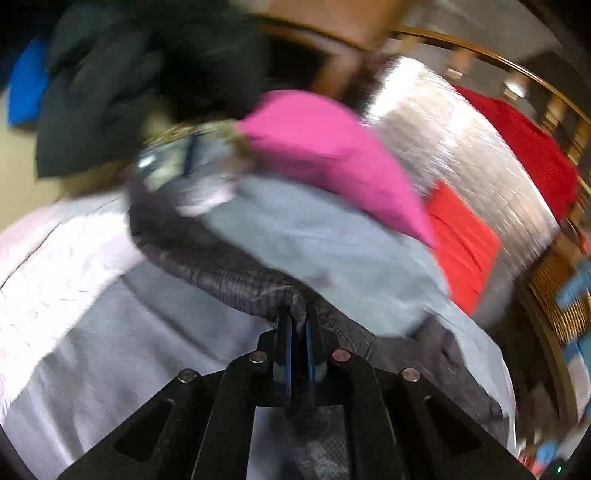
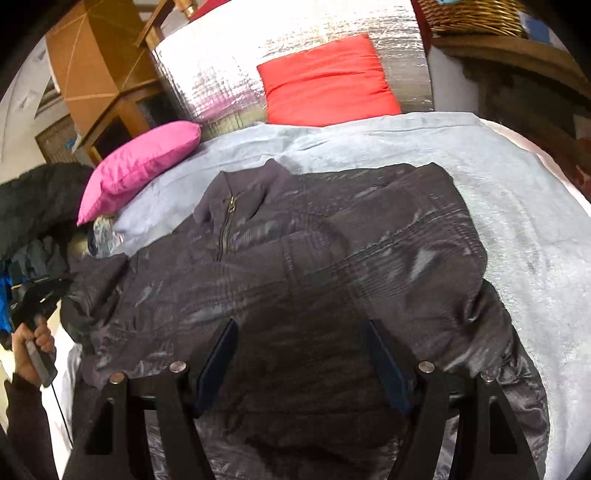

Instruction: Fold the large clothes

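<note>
A dark grey quilted jacket (image 2: 314, 266) lies front up on a light blue bed cover (image 2: 517, 229), its zipped collar toward the pillows. My right gripper (image 2: 301, 332) is open above the jacket's lower middle and holds nothing. My left gripper (image 1: 298, 314) is shut on a bunched edge of the jacket (image 1: 221, 266) and lifts it; that view is blurred. In the right wrist view the left gripper (image 2: 40, 291) shows at the jacket's left sleeve, held by a hand.
A pink pillow (image 2: 140, 162) and a red pillow (image 2: 328, 81) lie at the head of the bed against a silver padded headboard (image 2: 229, 62). Dark clothes (image 2: 37, 203) are piled at the left. A wicker basket (image 2: 476, 14) and wooden furniture (image 2: 96, 66) stand behind.
</note>
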`<state>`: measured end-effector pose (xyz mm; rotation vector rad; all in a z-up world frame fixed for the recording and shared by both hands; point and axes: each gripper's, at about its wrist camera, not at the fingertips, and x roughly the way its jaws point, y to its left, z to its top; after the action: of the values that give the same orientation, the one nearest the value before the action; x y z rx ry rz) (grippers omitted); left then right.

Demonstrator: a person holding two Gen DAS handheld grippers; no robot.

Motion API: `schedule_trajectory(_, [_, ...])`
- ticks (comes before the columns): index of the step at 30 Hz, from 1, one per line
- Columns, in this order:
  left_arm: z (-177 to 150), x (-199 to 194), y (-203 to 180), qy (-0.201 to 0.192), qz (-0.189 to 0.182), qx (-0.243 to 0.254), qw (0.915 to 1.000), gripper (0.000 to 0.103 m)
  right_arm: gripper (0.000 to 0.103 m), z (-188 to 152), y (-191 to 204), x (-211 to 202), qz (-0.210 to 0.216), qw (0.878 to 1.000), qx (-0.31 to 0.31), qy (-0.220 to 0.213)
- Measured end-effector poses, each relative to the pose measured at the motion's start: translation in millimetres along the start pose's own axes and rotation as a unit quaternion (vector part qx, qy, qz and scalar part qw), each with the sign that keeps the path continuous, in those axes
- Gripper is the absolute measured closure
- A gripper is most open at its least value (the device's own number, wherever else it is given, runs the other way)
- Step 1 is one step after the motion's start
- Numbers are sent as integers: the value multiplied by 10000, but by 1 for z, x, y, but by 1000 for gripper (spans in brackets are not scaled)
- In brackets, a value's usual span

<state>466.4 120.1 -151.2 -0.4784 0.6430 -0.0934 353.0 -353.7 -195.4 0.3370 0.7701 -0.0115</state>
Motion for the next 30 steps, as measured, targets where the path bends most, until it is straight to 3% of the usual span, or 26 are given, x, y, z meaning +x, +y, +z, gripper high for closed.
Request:
schedule_trajectory(3, [-39,-14,-64,71,-203,846,9962,97,28,2,-6,-8,13,9999,133,-101])
schedule_trajectory(7, [-116,-6,-122,698,-391,1534,9849,97,28,3,-21,-17,27,9989,428,-184])
schedule_trajectory(10, [-163,16,-134,1332,-123,1759,9753,95,28,4,-36,-20,-42,9977,654,-185])
schedule_trajectory(13, [-169,13,-128,1558,-291,1694,9727,83,28,7,-49,-26,-33,9958,890,-216])
schedule_trajectory(14, [-161,5,-124,1642,-559,1578,9721,76,28,8,-54,-28,9,9949,988,-212])
schedule_trajectory(16, [-143,-18,-112,1749,-1077,1227,9709,41,28,9,-63,-32,113,9930,1157,-195])
schedule_trajectory(19, [-119,-62,-88,1374,-1348,736,9785,13,28,12,-69,-37,208,9913,1282,-229])
schedule_trajectory(22, [-87,-85,-54,1030,-1308,221,9858,9,26,15,-73,-40,230,9906,1323,-241])
schedule_trajectory(25, [-58,-73,-13,960,-811,-505,9908,9,26,16,-76,-42,227,9902,1354,-249])
schedule_trajectory(28, [-40,-37,27,1129,-628,-1417,9814,9,26,16,-79,-43,234,9900,1368,-247])
schedule_trajectory(30, [-41,-7,46,1360,-662,-1980,9685,9,26,16,-80,-42,209,9902,1361,-243])
